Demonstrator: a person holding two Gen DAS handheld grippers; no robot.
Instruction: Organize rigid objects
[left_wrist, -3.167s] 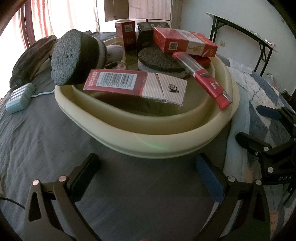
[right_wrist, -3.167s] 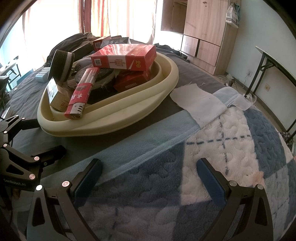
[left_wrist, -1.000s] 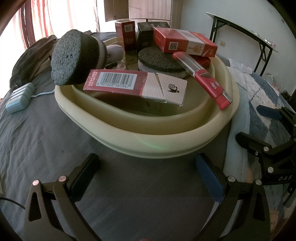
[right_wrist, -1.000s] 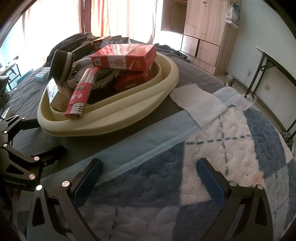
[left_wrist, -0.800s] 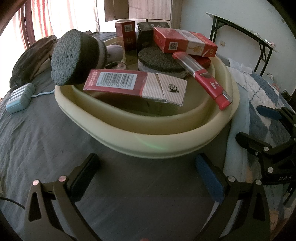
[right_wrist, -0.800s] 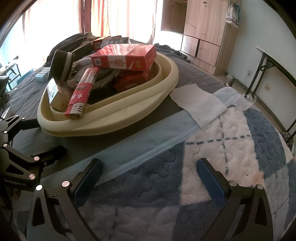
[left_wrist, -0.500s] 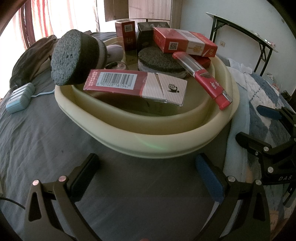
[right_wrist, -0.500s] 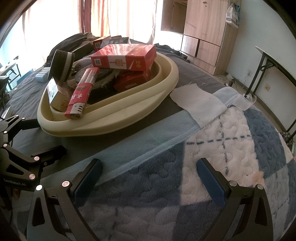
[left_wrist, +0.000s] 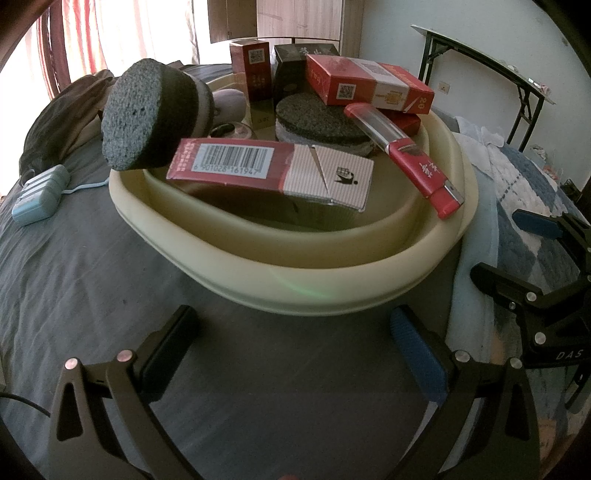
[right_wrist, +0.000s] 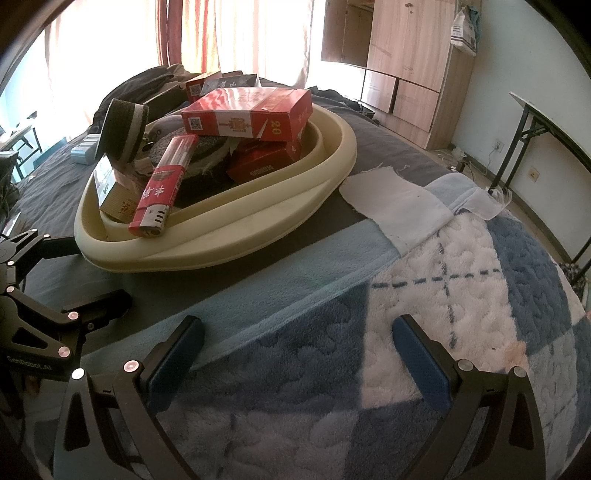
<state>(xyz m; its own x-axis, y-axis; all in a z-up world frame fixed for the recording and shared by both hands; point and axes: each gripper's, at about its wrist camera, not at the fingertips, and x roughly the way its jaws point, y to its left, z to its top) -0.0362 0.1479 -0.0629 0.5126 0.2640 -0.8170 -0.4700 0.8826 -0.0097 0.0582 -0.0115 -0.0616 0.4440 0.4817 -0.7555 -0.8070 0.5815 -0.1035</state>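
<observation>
The cream basin (left_wrist: 332, 280) sits on the bed, piled w/ rigid stuff: a big red carton (left_wrist: 369, 86) on top at the back, a long barcode box (left_wrist: 269, 173) lying across the near rim, a red lighter-shaped item (left_wrist: 417, 162) leaning over the right rim, a round grey stone puck (left_wrist: 147, 118) tipped up on the left edge, a flatter grey disc (left_wrist: 321, 123) mid-pile. Nothing's in hand yet; we judge the sorting hasn't started.

Our left gripper (left_wrist: 295, 350) hangs just in front of the basin over the grey sheet (left_wrist: 74, 277), jaws spread wide, empty. Our right gripper (right_wrist: 295, 354) is off to the side over the blue-and-white blanket (right_wrist: 461, 295), also wide and empty, w/ a white cloth (right_wrist: 391, 203) between it and the basin.

To start well, we'd take what's loosest first: prob. the lighter or barcode box, since both overhang the rim and could slide. Grip across the narrow faces, lift straight up, don't drag thru the pile. The tipped puck looks heavy and ready to roll, so we'd steady it w/ the other gripper.
</observation>
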